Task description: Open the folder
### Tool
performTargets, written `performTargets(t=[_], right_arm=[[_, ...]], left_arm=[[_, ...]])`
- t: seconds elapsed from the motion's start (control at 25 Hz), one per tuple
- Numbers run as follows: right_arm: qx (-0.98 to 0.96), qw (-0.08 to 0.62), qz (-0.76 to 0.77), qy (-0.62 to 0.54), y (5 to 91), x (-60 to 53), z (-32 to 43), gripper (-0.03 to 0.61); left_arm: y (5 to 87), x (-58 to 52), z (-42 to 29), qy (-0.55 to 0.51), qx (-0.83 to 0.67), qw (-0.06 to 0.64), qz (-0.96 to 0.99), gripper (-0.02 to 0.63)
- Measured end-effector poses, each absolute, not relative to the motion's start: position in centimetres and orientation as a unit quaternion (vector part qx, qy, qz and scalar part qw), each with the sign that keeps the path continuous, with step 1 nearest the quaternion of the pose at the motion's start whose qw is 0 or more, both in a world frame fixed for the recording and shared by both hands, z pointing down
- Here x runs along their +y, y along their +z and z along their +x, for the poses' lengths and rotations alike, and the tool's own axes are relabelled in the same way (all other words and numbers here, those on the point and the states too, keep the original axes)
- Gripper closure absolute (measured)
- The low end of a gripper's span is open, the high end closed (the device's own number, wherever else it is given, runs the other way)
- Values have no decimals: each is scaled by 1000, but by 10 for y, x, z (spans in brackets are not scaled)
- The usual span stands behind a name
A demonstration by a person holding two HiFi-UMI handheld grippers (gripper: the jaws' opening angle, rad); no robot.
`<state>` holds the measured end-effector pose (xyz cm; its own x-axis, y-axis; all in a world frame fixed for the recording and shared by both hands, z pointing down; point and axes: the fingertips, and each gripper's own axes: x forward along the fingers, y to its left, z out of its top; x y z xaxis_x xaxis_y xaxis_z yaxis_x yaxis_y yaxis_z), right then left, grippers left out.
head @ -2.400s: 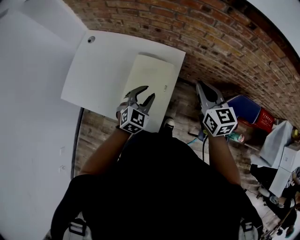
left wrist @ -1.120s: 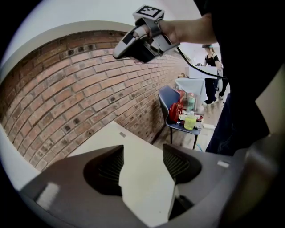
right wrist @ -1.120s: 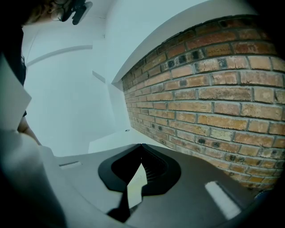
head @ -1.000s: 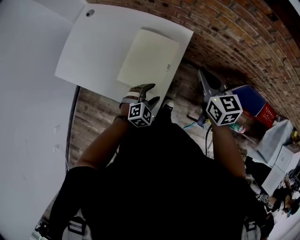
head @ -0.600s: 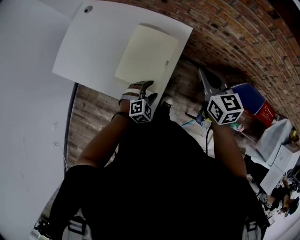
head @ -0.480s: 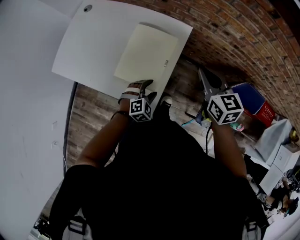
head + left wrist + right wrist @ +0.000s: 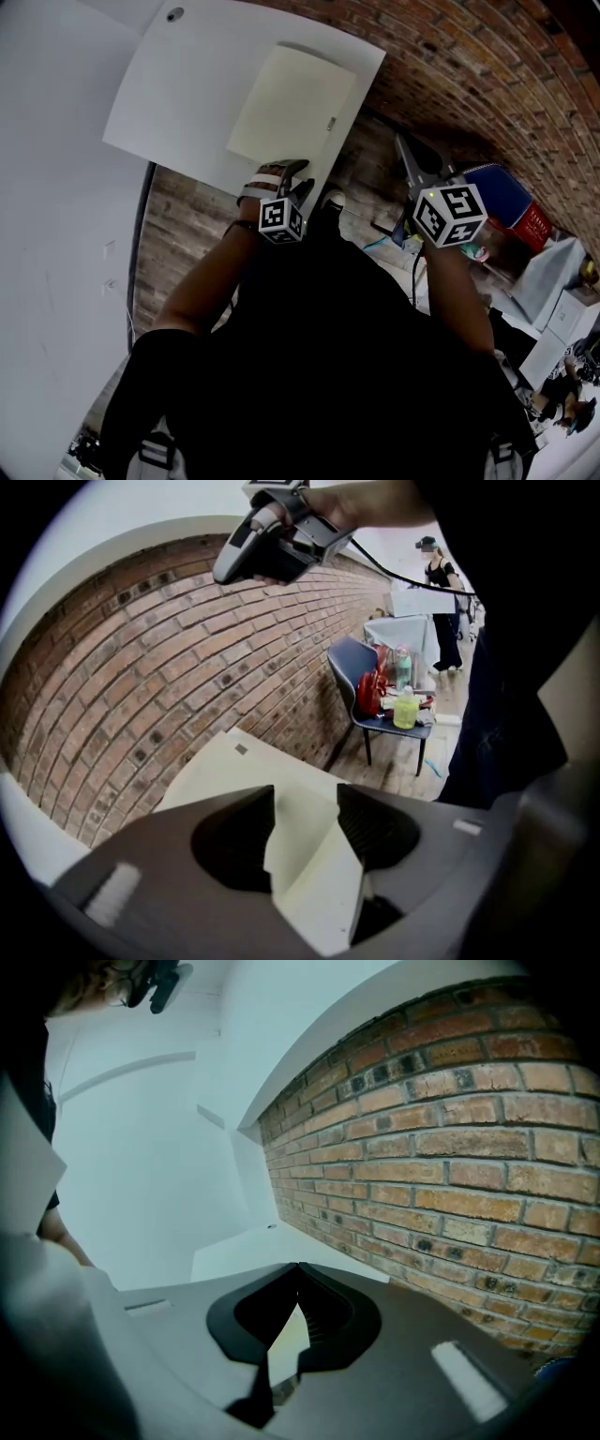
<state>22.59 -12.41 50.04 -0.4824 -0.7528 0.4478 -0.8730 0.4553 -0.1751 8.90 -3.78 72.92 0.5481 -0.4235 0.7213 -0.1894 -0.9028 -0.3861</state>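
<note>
A cream folder [image 7: 291,103] lies shut on the white table [image 7: 178,94], with a small tab [image 7: 331,124] near its right edge. My left gripper [image 7: 296,174] is at the folder's near edge. In the left gripper view the folder's near corner [image 7: 314,874] sits between the left gripper's [image 7: 305,794] jaws, which are closing; a gap still shows beside each pad. My right gripper [image 7: 410,150] hangs off the table to the right. In its own view the right gripper [image 7: 298,1266] has its tips together with nothing held.
A brick wall [image 7: 450,75] runs along the table's far side. A blue chair [image 7: 361,682] with bottles [image 7: 405,708] and a red bag stands on the wooden floor to the right. A person [image 7: 441,583] stands far behind it. A white wall [image 7: 56,234] is on the left.
The left gripper has drawn back from over the folder to its near edge, its jaws now narrower. The right gripper has stayed where it was, shut.
</note>
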Motion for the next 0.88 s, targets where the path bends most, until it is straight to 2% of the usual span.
performTargets(t=[0.32, 0.52, 0.88], right_arm=[[-841, 151, 483, 190, 495, -125, 223, 578], [-843, 147, 483, 188, 491, -123, 223, 578], [-844, 140, 485, 183, 482, -121, 224, 578]], left_arm=[[715, -34, 90, -421, 178, 157, -875, 488], [700, -33, 90, -416, 188, 171, -873, 568], [690, -38, 87, -401, 195, 164, -880, 600]])
